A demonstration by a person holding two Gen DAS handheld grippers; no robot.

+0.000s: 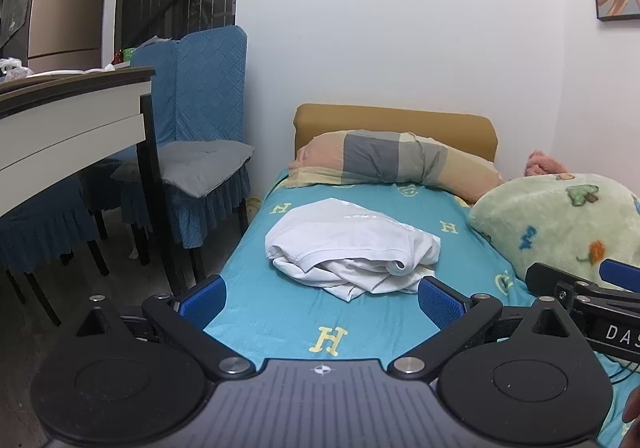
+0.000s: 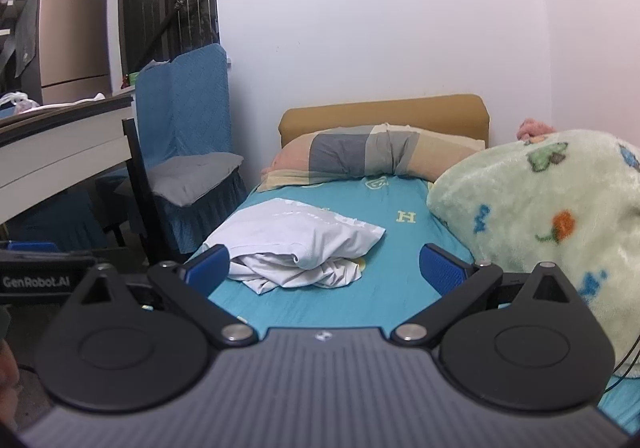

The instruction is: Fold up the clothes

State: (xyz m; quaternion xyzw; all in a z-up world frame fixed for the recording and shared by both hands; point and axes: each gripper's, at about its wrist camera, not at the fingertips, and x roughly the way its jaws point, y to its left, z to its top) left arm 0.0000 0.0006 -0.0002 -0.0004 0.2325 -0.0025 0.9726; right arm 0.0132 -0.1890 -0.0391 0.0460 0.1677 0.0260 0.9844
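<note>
A crumpled white garment (image 1: 352,248) lies in a heap on the turquoise bed sheet (image 1: 280,312), in the middle of the bed. It also shows in the right wrist view (image 2: 300,248), left of centre. My left gripper (image 1: 322,298) is open and empty, hovering just short of the garment's near edge. My right gripper (image 2: 324,266) is open and empty, with its left finger (image 2: 208,268) close by the garment's near left corner. The right gripper's body shows at the right edge of the left wrist view (image 1: 580,296).
A patchwork pillow (image 1: 392,163) lies against the mustard headboard (image 1: 396,119). A green fleece blanket (image 2: 552,224) is bunched on the bed's right side. A white table (image 1: 68,119) and blue-covered chairs (image 1: 200,151) stand left of the bed.
</note>
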